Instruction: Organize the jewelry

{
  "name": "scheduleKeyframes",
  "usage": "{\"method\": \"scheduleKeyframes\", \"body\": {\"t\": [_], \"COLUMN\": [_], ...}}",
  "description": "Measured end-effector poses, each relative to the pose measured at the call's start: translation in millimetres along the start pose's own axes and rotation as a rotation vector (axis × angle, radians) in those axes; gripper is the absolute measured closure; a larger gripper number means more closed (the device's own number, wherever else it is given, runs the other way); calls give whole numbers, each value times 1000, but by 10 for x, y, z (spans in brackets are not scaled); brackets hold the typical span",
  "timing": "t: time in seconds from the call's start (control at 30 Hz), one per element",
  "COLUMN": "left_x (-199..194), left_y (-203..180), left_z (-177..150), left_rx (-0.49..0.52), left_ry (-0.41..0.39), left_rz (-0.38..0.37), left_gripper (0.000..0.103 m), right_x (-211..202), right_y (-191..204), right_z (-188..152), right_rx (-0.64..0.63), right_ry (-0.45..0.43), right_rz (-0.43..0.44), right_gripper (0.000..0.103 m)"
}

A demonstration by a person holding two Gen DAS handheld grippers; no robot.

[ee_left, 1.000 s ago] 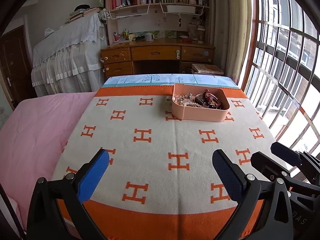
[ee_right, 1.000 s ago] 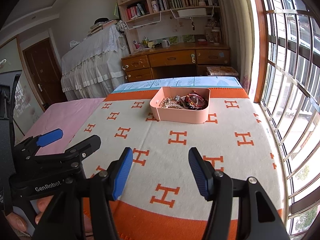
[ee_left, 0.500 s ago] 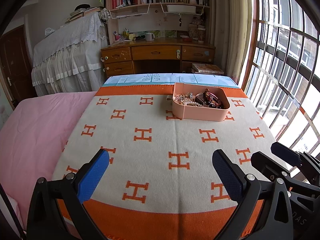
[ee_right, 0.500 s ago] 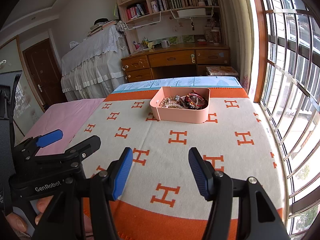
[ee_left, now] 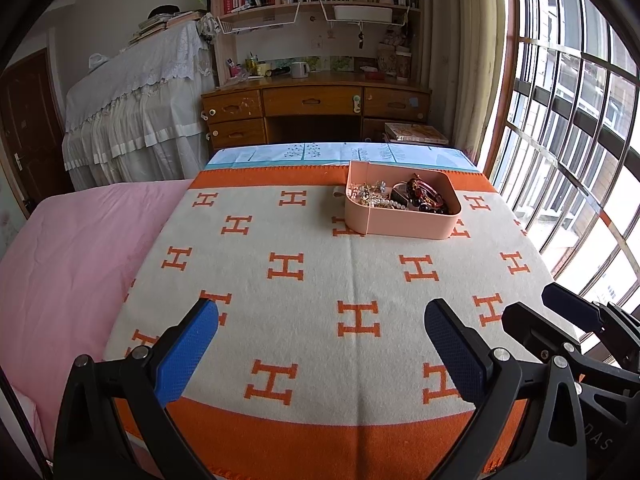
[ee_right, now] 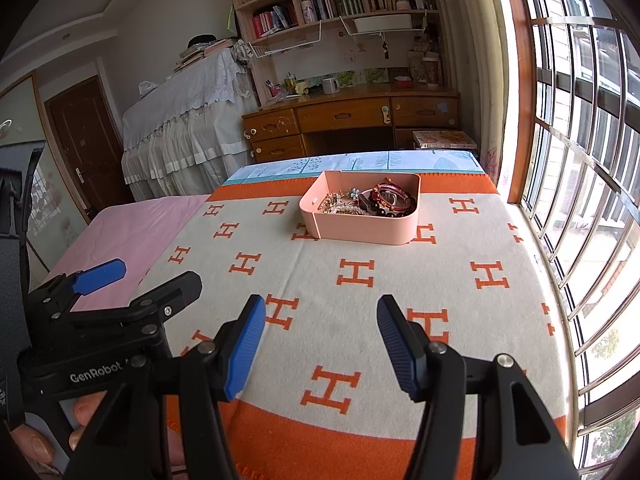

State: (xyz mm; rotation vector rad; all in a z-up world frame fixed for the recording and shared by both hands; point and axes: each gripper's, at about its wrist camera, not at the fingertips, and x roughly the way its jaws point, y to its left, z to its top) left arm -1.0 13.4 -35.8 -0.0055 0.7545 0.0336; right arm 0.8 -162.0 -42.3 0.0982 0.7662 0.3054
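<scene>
Left wrist view: left gripper [ee_left: 320, 340] with jaws wide apart, nothing between. Right gripper [ee_right: 320, 340] likewise parted, empty. Pink tray [ee_right: 362, 232] of jewelry [ee_right: 370, 202] near far edge of bed blanket [ee_right: 360, 292], window side. Bare blanket between tray and both grippers.

- Woven, matt wool-like blanket [ee_left: 320, 280] beneath both jaws.
- Smooth pink plastic tray [ee_left: 400, 222] far ahead.
- Glossy beads [ee_right: 384, 200] inside.
- Varnished wooden desk [ee_left: 312, 100] beyond.

Wooden desk [ee_left: 312, 108] beside barred window [ee_left: 568, 128]
</scene>
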Motion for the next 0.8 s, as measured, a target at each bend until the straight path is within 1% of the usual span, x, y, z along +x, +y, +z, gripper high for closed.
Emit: {"method": "scheduleKeyframes", "body": {"t": [0.8], "left_x": [26], "left_y": [27], "left_z": [-62], "left_rx": [0], "left_ry": [14], "left_rz": [0], "left_gripper": [1], "right_x": [-6], "right_y": [6], "right_z": [2], "right_rx": [1], "right_ry": [4], "right_rz": [0], "right_gripper": [44]}}
